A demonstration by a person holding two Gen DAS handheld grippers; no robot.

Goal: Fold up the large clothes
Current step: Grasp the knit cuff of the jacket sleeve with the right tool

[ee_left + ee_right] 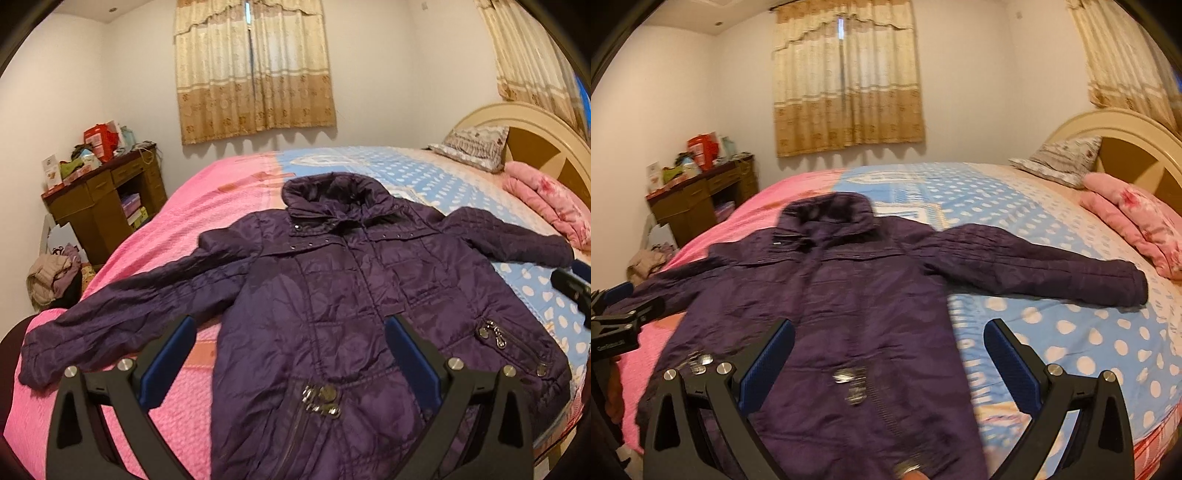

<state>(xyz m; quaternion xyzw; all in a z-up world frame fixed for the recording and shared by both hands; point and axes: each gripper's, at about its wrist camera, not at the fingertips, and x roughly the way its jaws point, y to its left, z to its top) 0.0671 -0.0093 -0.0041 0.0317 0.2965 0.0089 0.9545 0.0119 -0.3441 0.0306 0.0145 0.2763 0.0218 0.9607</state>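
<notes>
A dark purple quilted jacket (332, 295) lies face up on the bed, collar toward the far wall, both sleeves spread out to the sides. It also fills the middle of the right wrist view, jacket (849, 302). My left gripper (288, 325) hovers open above the jacket's lower left part and holds nothing. My right gripper (888, 328) is open too, over the jacket's lower right edge. The left gripper's body (617, 321) shows at the left edge of the right wrist view, and the right gripper's tip (572, 288) at the right edge of the left wrist view.
The bed has a pink cover (166, 221) on the left and a blue dotted cover (1071, 332) on the right. A pillow (472, 144), a folded pink blanket (546, 199) and the headboard (1126, 140) lie at the right. A cluttered wooden desk (103, 199) stands at the back left.
</notes>
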